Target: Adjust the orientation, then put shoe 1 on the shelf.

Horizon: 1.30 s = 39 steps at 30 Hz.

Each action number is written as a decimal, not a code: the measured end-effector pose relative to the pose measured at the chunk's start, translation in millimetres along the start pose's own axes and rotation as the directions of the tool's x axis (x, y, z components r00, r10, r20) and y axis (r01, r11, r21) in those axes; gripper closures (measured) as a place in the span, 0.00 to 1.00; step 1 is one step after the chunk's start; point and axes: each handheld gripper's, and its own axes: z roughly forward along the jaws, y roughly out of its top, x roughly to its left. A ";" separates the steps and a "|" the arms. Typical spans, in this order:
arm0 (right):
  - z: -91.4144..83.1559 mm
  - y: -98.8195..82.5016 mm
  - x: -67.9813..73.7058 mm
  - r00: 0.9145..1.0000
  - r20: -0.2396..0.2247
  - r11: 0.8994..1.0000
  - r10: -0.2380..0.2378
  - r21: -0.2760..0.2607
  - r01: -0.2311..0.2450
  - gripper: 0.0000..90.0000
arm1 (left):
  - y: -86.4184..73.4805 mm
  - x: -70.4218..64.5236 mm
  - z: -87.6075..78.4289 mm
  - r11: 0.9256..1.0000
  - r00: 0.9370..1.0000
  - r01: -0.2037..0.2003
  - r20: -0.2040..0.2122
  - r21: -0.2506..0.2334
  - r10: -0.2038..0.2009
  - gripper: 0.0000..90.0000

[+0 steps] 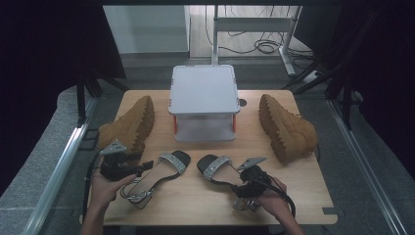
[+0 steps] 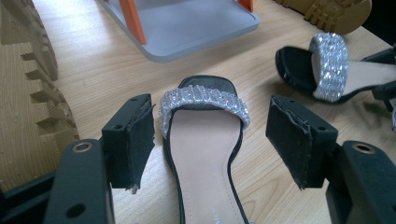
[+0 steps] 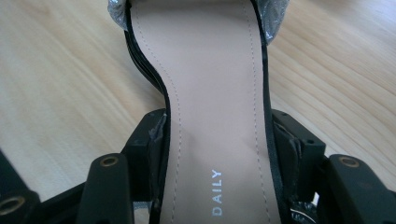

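Presently the right gripper (image 1: 243, 180) has its jaws pinched on the waist of the right sandal (image 3: 215, 93) at the table's front. The left gripper (image 2: 210, 140), jaws spread, straddles the left sandal (image 2: 203, 140); closing on it appears next.

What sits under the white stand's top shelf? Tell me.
Under the white stand, between its orange posts, the lower tray looks bare. The top shelf covers its rear part, so I cannot check there.
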 end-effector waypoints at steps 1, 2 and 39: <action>-3.4 -4.3 -6.7 0.999 0.010 0.999 0.038 -0.016 -0.038 0.47 | -0.1 0.0 0.2 1.000 1.000 0.000 0.000 0.001 0.000 0.37; -3.4 -4.3 -6.7 0.999 0.010 0.999 0.038 -0.016 -0.038 0.47 | -0.2 -0.5 0.4 1.000 1.000 0.005 -0.002 0.002 -0.005 0.37; 1.5 -20.6 -57.4 0.991 0.010 0.989 0.137 0.057 -0.137 0.34 | -2.0 -17.7 10.0 0.980 0.997 -0.058 -0.034 0.188 0.066 0.29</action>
